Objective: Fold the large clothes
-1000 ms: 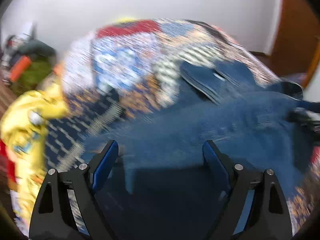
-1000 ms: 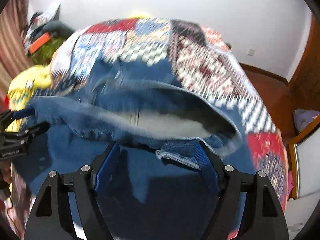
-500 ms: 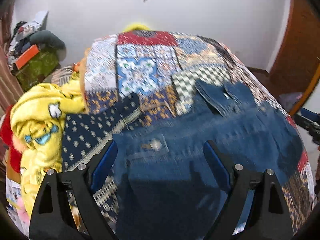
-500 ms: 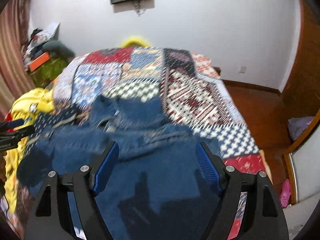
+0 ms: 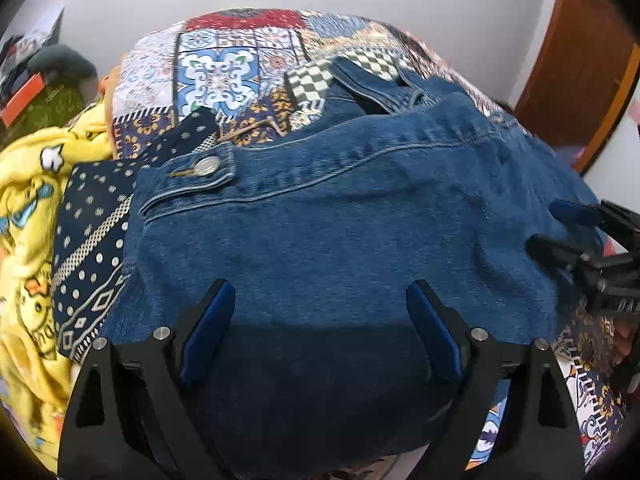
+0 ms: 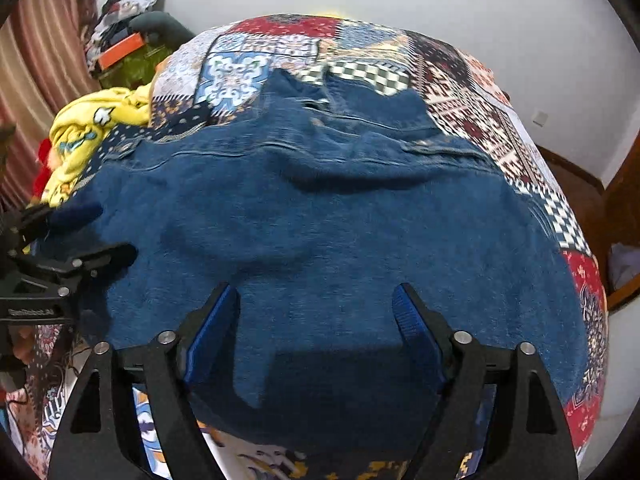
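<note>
Patchwork bedding covers the bed (image 5: 224, 68), and on it our denim jacket (image 5: 340, 220) now lies spread flat, where a second ago it hung bunched and blurred. At nine o'clock sits a yellow blanket (image 5: 28, 184). Our left claw (image 5: 320, 308) hovers released over the cloth; our right claw (image 6: 316, 304) has just been opening, with nothing pinched between its pads. We judge the laying-out done and the first fold next. Sleeves and the near hem hide beneath the body and our claws.
</note>
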Demonstrator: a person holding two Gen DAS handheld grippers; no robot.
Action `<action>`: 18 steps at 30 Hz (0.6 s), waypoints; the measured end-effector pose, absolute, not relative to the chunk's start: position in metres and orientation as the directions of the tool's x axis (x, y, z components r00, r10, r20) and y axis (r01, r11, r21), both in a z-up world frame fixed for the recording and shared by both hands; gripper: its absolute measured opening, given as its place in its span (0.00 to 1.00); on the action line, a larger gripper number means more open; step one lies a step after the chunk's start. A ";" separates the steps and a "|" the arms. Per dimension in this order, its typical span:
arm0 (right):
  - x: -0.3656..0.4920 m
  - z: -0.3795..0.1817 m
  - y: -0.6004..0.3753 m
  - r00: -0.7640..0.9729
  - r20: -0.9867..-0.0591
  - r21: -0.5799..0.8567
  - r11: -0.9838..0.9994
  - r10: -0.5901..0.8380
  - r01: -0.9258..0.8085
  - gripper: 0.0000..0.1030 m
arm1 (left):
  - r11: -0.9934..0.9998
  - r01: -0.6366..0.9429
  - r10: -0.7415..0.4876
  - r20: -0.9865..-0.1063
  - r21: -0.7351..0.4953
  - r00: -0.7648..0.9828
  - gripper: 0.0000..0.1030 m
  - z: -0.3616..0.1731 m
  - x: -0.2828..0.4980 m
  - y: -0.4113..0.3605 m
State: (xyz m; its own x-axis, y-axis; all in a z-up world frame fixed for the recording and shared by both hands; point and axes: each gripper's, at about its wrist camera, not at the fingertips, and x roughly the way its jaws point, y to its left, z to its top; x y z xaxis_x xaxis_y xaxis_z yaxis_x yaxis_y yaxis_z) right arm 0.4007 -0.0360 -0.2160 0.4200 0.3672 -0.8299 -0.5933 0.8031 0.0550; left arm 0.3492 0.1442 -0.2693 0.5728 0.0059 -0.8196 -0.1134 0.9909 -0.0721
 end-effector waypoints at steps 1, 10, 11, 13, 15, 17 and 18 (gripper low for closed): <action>0.403 -0.216 -0.041 0.425 -0.830 0.056 0.812 0.361 -0.580 0.78 | 0.990 -0.124 0.019 -0.813 -0.065 0.582 0.86 -0.269 0.345 0.147; 0.409 -0.209 -0.111 0.517 -0.822 -0.031 0.888 0.238 -0.459 0.78 | 0.978 -0.211 0.129 -0.790 -0.001 0.599 0.86 -0.263 0.310 0.177; 0.408 -0.206 -0.121 0.520 -0.818 -0.015 0.895 0.245 -0.446 0.78 | 0.974 -0.228 0.143 -0.789 0.003 0.597 0.86 -0.262 0.306 0.181; 0.404 -0.203 -0.133 0.508 -0.815 0.029 0.894 0.281 -0.447 0.78 | 0.963 -0.271 0.157 -0.789 -0.013 0.594 0.86 -0.261 0.296 0.192; 0.397 -0.198 -0.141 0.527 -0.811 0.008 0.905 0.254 -0.426 0.78 | 0.949 -0.309 0.138 -0.792 -0.067 0.595 0.90 -0.261 0.284 0.207; 0.392 -0.198 -0.148 0.553 -0.819 -0.078 0.923 0.157 -0.377 0.78 | 0.926 -0.351 0.109 -0.792 -0.139 0.601 0.91 -0.261 0.270 0.221; 0.391 -0.198 -0.151 0.550 -0.822 -0.082 0.925 0.148 -0.371 0.78 | 0.912 -0.377 0.108 -0.795 -0.160 0.597 0.91 -0.260 0.264 0.228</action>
